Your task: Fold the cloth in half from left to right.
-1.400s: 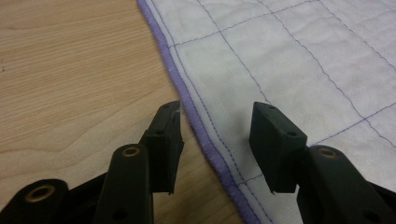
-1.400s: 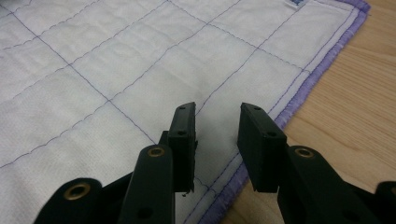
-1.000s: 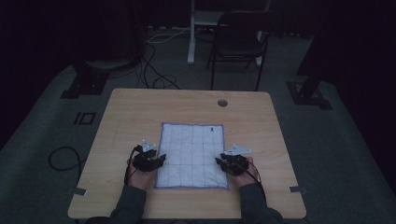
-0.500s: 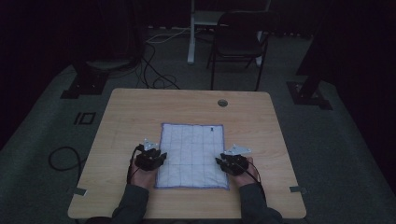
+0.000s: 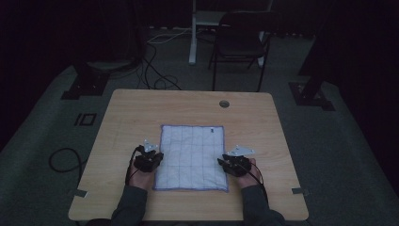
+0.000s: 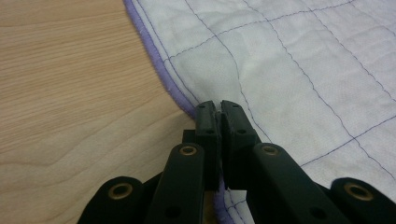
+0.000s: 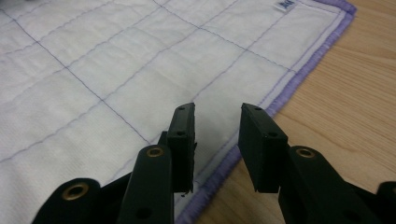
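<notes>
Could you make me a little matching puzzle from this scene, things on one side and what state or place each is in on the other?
Things:
1. left gripper
2. right gripper
3. quilted cloth
4. chair

States or places:
A. standing on the floor beyond the table
B. jaws apart over the cloth's purple edge
C. lying flat on the table
D. jaws pinched shut on the cloth's purple edge

Pairs: 1-D, 2-B, 3-C, 4-A

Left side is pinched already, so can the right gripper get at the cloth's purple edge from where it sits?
Probably yes: the right gripper is open, its jaws straddling the cloth's purple edge, with nothing between them on the table.
</notes>
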Motion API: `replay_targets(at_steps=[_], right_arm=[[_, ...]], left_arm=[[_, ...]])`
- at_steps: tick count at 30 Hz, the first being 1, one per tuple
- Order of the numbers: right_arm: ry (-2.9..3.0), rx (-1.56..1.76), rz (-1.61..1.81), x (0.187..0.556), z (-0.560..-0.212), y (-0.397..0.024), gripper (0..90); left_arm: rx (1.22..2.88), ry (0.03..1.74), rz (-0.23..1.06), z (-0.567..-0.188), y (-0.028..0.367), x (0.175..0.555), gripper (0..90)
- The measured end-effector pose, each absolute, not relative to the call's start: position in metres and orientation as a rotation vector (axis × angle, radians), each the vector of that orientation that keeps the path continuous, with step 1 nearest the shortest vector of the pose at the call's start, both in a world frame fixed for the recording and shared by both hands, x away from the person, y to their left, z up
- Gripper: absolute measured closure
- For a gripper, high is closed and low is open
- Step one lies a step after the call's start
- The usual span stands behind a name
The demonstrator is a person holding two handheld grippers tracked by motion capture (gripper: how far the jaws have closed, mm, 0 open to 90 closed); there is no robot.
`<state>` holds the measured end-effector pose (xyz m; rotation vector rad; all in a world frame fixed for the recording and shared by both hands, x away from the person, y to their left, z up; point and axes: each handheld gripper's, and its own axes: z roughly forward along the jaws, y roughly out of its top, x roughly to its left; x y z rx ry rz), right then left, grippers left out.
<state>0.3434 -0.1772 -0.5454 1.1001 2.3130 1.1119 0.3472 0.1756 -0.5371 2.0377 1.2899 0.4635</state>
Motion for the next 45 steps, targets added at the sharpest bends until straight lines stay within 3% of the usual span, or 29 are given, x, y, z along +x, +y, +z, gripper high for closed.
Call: replay_targets(at_steps=[45], right_arm=[[2.306,1.137,1.099,0.348,-0.548,-0.181,67.7]], left_arm=[[1.915,1.124,0.427,-0.489,0.149,0.344,88.2]])
